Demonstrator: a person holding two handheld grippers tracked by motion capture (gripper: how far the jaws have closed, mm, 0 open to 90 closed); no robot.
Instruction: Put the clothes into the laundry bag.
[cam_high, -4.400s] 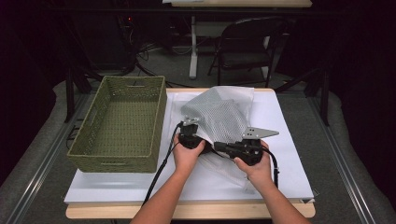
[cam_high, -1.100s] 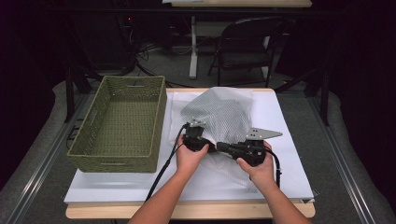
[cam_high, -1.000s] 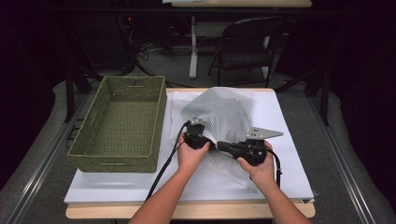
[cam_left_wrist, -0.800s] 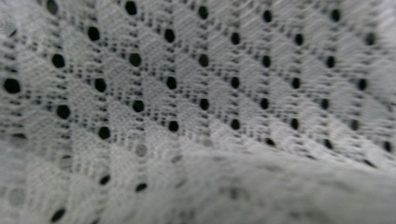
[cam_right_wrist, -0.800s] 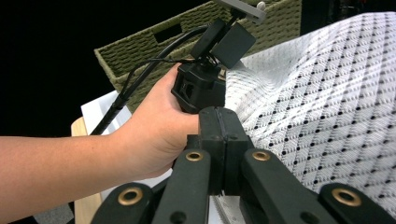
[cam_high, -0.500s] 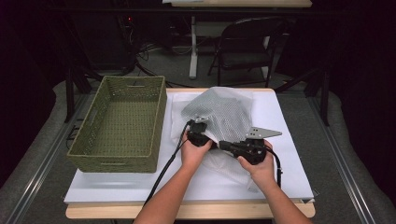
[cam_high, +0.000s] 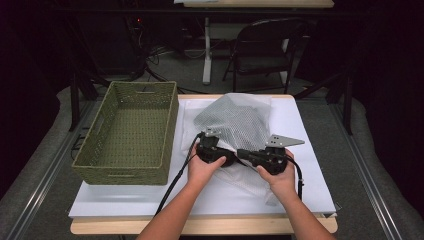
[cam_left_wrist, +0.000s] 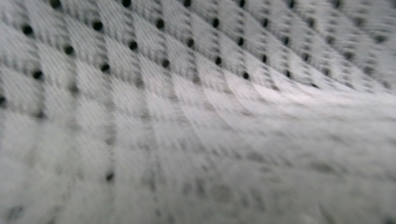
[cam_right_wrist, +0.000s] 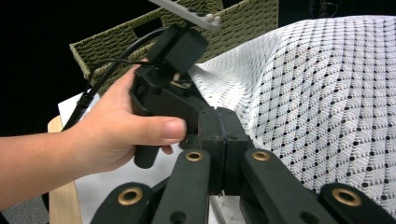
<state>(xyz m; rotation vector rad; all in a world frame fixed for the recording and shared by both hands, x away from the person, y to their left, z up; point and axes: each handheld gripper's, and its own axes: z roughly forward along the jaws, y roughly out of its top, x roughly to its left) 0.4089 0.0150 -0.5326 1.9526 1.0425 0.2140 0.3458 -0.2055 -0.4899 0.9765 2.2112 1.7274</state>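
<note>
White mesh cloth: a perforated fabric (cam_high: 240, 120) heaped on the middle of the tabletop, reaching toward the far edge, with a flatter part spreading toward the near edge between the 2 hands.
Cloth surface: woven white with rows of small dark holes, seen close and blurred in the left gripper view (cam_left_wrist: 196, 116) and sharp in the right gripper view (cam_right_wrist: 327, 102).
Left tool: the left tool (cam_high: 212, 148) sits at the near left foot of the heap, pushed into the cloth; its jaws have just been opening, and the fabric lies right against its camera. Whether the pads press on the cloth cannot be told.
Right tool: the right tool (cam_right_wrist: 223, 140) has its 2 black jaws clenched flat together, pad against pad, with a fold of cloth just below them; whether any fabric is pinched between them cannot be told. In the high view it (cam_high: 250, 156) points left toward the other tool, just beside it.
Left hand: the left hand (cam_right_wrist: 126, 128) wraps the black body of its tool, thumb along the front.
Right hand: the right hand (cam_high: 280, 172) holds its tool near the right part of the cloth, a grey plate above it.
Basket: a green woven basket (cam_high: 131, 131) stands along the left edge of the tabletop, just beside the cloth.
Tabletop: a white sheet (cam_high: 150, 200) covers the tabletop under everything.
</note>
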